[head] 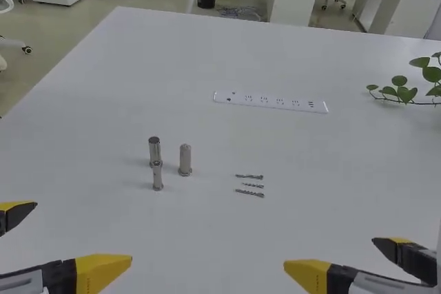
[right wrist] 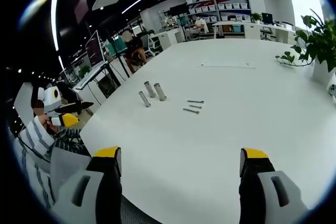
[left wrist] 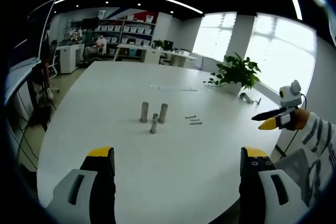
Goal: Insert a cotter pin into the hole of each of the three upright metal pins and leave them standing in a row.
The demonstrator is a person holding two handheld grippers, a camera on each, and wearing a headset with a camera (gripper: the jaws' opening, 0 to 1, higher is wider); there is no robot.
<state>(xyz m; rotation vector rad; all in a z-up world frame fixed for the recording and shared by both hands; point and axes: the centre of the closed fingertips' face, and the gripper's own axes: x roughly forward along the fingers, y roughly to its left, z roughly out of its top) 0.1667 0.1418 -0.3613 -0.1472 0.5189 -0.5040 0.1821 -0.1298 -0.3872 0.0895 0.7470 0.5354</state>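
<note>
**Inspector:** State of the left hand-held gripper [left wrist: 177, 156]?

**Recorder:** Jaws spread wide, nothing between them. It hangs over the near edge of the counter [head: 310, 53], touching nothing.

**Inspector:** And the right hand-held gripper [right wrist: 181, 155]?

**Recorder:** Likewise: jaws wide apart and empty, held over the near edge on the right side. Both sit well short of the work.

**Inspector:** Location of the metal pins [head: 185, 160]?

**Recorder:** All three stand upright on the counter, left of centre. They form a tight cluster, not a row. Two stand side by side at the back. The third stands just in front of the back left one. Whether those two touch cannot be told.

**Inspector:** The cotter pins [head: 252, 185]?

**Recorder:** Three, lying flat on the counter to the right of the metal pins and clear of them. They lie parallel, one behind the other, close together. None is in a metal pin.

**Inspector:** Other items?

**Recorder:** A white power strip [head: 270, 101] lies farther back, well apart from the work. A leafy plant [head: 413, 84] shows at the far right edge.
</note>
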